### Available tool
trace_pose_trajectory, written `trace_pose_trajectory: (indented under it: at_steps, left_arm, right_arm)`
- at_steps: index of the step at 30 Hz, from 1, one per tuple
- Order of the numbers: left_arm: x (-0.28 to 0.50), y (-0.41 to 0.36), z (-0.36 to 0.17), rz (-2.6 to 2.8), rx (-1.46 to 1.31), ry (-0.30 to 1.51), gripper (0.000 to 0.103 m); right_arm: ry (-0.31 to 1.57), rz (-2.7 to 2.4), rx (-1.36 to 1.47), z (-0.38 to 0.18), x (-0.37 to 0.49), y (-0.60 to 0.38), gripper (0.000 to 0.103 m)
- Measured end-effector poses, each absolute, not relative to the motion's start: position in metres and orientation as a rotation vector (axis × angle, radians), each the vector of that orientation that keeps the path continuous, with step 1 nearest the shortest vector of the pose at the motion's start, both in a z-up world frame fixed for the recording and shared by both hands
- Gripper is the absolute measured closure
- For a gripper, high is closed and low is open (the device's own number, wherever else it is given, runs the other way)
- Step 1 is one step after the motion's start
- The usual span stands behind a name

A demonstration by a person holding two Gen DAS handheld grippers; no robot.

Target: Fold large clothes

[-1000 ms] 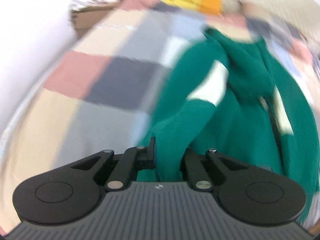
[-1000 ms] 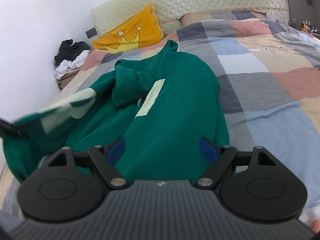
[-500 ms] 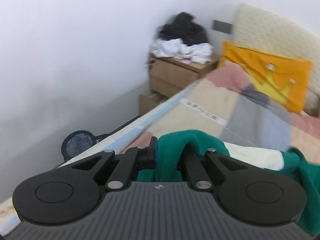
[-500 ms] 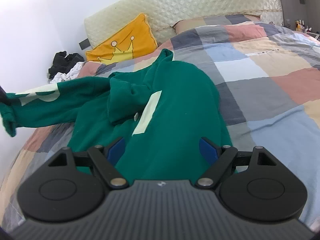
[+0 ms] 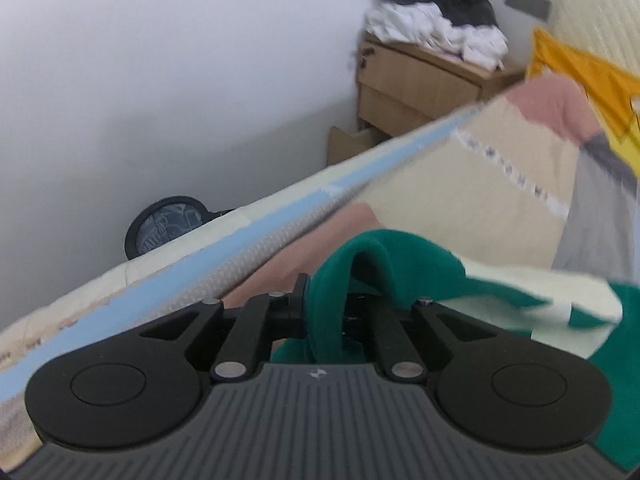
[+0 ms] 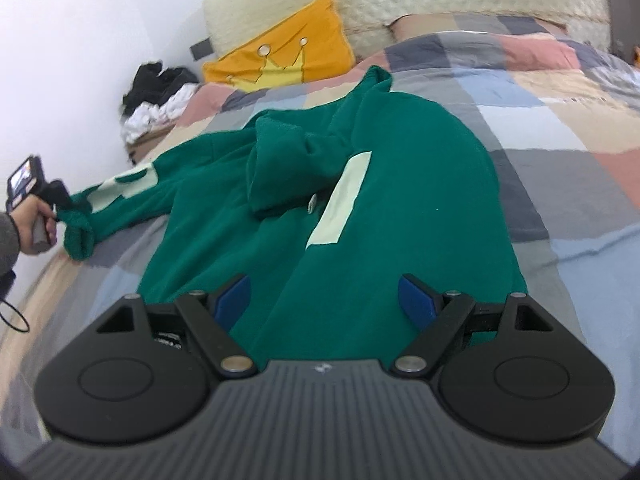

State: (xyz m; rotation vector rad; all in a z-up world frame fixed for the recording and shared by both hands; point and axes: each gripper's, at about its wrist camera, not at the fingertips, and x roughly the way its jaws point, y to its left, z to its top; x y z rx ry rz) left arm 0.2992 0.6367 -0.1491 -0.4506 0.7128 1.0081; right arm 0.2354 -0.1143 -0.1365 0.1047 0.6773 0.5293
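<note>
Now we stretch the sleeve out toward nine o'clock.
Our left tool [image 5: 340, 312], its jaws just easing apart, still pinches the cuff [image 6: 78, 236] of the green sweatshirt [image 6: 360, 208] by the bed [image 6: 560, 128] edge; our right tool [image 6: 324, 300] hovers with jaws apart over the hem, body running toward twelve o'clock.
</note>
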Motion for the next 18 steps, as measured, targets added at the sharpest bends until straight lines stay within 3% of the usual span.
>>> trace_pose_trajectory:
  at_steps: [1,2,3,4,11,18]
  left_arm:
    - [0.298,0.633,-0.15,1.01,-0.44,0.727,0.072]
    - [0.297,0.629,-0.149,1.011,-0.439,0.746,0.044]
    - [0.296,0.624,-0.148,1.004,-0.445,0.762,0.032]
    - [0.289,0.617,-0.148,0.981,-0.456,0.764,0.029]
    - [0.246,0.543,-0.113,0.849,-0.463,0.743,0.028]
    - [0.226,0.419,-0.071,0.675,-0.242,0.769,0.028]
  right_arm:
    - [0.681,0.537,0.094,-0.137,0.236,-0.112,0.021]
    - [0.685,0.548,0.09,-0.138,0.236,-0.11,0.02]
    - [0.691,0.562,0.087,-0.138,0.236,-0.109,0.021]
    - [0.695,0.572,0.085,-0.138,0.235,-0.108,0.021]
    - [0.714,0.603,-0.048,-0.138,0.218,-0.102,0.021]
    - [0.734,0.663,-0.089,-0.139,0.195,-0.108,0.021]
